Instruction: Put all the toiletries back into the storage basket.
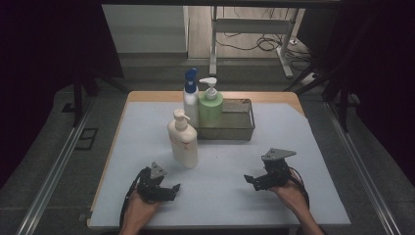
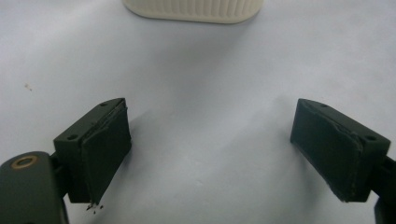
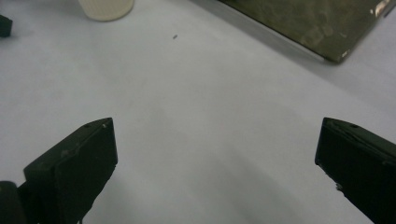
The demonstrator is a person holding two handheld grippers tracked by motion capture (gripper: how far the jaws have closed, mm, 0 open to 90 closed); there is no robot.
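Grippers nearest: left gripper (image 1: 172,188) and right gripper (image 1: 248,179), jaws wide, nothing between, low over the mat (image 1: 293,196). Cream pump bottle (image 1: 183,139) stands left-centre just beyond, free for grasping. Farther: green bottle (image 1: 211,107) in the mesh basket (image 1: 249,128), presumably its destination.
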